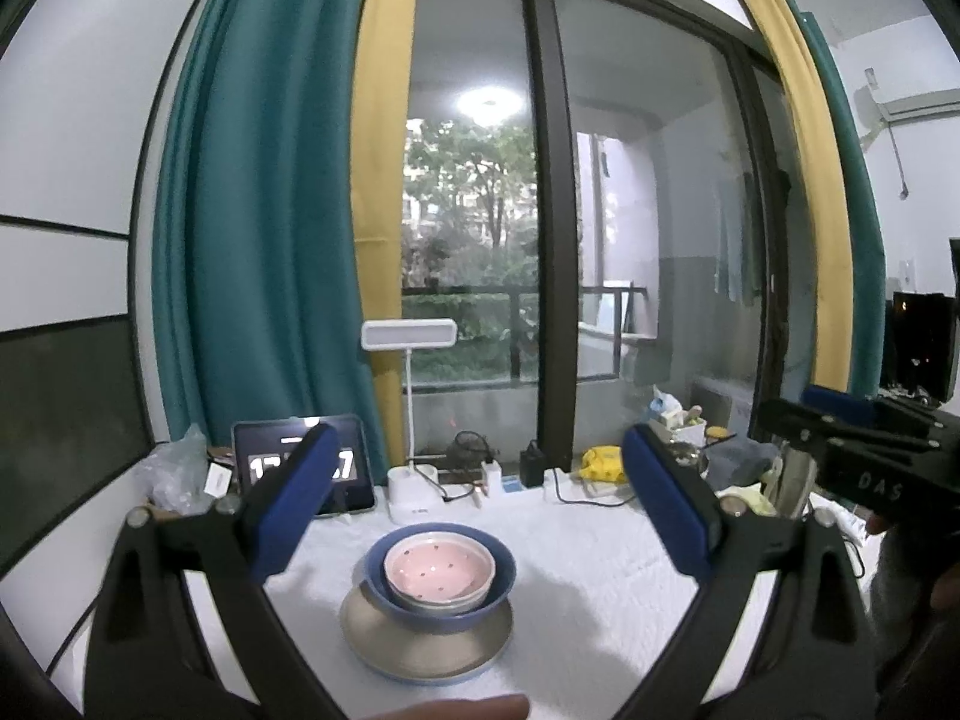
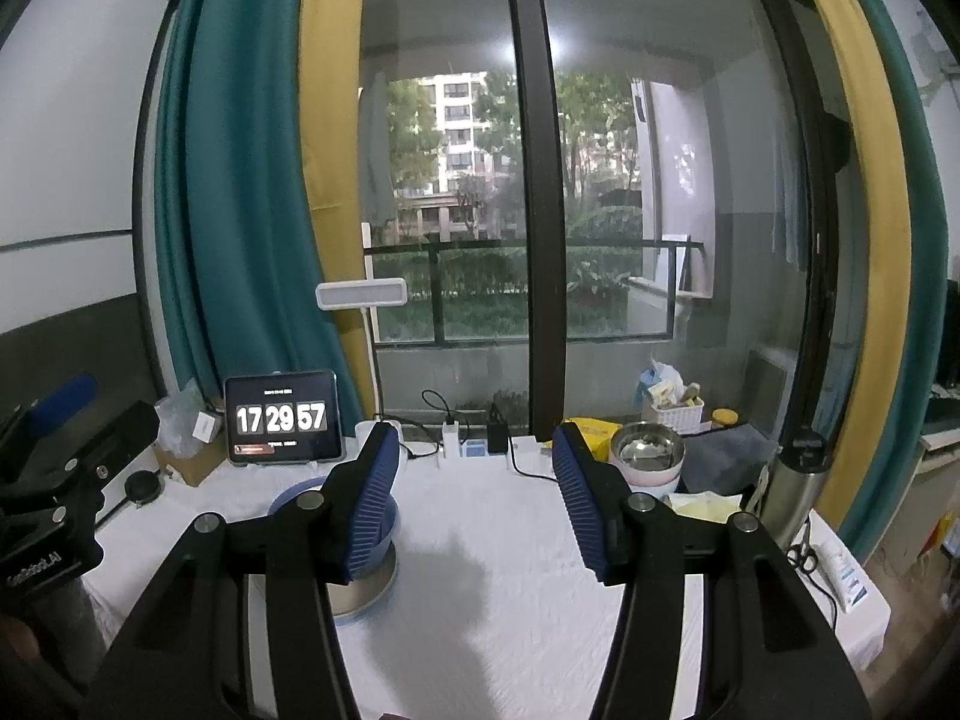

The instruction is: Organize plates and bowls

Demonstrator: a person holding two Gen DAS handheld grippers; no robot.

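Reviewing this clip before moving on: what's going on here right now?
A person holds two grippers above a white-covered table. The dishes are already nested: pink bowl inside blue bowl, on a grey plate. The left gripper and right gripper are both open, holding nothing.

The left claw [image 1: 480,498] points nearly level, tipped a little downward. Its 2 blue-padded fingers [image 1: 297,498] stand wide apart with nothing between the pads, and they touch nothing. A fingertip of the person's left hand [image 1: 462,708] shows at the bottom edge of that view.

The right claw [image 2: 474,501] also tips slightly downward. Its 2 ribbed blue fingers [image 2: 372,498] stand apart with only open space between them, gripping nothing.

Each claw shows in the other's view as a black body at the side: the right claw at the right edge of the left view, the left claw at the left edge of the right view.
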